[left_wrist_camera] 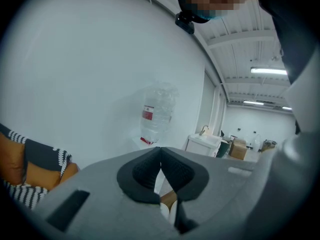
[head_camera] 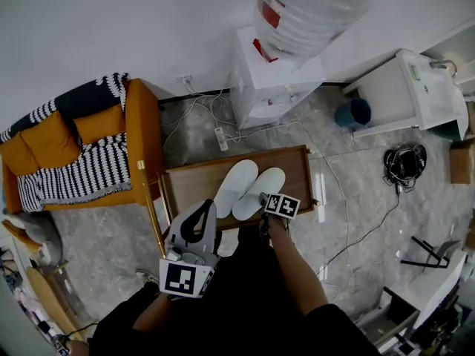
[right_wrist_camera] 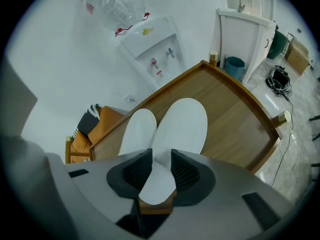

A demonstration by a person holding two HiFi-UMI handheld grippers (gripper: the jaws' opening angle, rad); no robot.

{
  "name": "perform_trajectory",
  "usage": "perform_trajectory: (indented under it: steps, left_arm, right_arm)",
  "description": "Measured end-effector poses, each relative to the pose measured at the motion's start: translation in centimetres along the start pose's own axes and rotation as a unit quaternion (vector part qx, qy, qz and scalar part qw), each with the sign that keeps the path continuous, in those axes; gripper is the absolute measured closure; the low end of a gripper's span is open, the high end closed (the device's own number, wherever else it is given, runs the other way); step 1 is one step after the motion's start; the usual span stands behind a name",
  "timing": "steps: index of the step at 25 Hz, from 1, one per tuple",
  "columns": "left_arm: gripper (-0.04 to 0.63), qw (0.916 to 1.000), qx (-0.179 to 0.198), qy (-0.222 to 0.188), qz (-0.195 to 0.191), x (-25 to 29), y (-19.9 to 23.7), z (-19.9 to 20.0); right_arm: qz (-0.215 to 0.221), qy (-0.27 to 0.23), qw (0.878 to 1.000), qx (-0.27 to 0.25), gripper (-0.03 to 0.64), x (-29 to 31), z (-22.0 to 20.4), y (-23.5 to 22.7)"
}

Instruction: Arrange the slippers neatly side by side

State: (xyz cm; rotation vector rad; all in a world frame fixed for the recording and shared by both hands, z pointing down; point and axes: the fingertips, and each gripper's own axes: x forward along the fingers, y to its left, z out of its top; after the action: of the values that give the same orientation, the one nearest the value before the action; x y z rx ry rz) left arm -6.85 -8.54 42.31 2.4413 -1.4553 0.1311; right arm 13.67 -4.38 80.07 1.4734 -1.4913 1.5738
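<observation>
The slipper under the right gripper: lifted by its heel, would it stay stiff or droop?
The slipper looks thin, flat and cloth-like, so probably light and droopy from a heel grip. Lying flat on the smooth wooden table, it would likely slide, not tip, if pushed.

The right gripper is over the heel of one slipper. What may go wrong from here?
The right gripper stands open over the heel of the right slipper, which touches the left slipper; closing may nudge both out of line. The heels lie near the front edge of the table, so a pull might slide one off.
</observation>
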Motion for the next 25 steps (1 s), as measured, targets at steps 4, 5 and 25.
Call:
perform_trajectory:
  steps: [4, 5, 25]
  left_arm:
    - [0.579, 1.0000, -0.002, 0.004, 0.001, 0.2, -0.1, -0.1]
    - [0.579, 1.0000, -0.003, 0.007, 0.002, 0.2, -0.1, -0.2]
    - [0.579, 0.9999, -0.007, -0.010, 0.002, 1.1, -1.3, 0.4]
  right_arm:
    - [-0.002, 0.004, 1.000, -0.007, 0.541, 0.2, 0.1, 0.0]
    - [-0.001, 0.006, 1.000, -0.008, 0.547, 0.3, 0.0, 0.0]
    - [-0.001, 0.020, 0.997, -0.079, 0.592, -1.6, 0.7, -0.3]
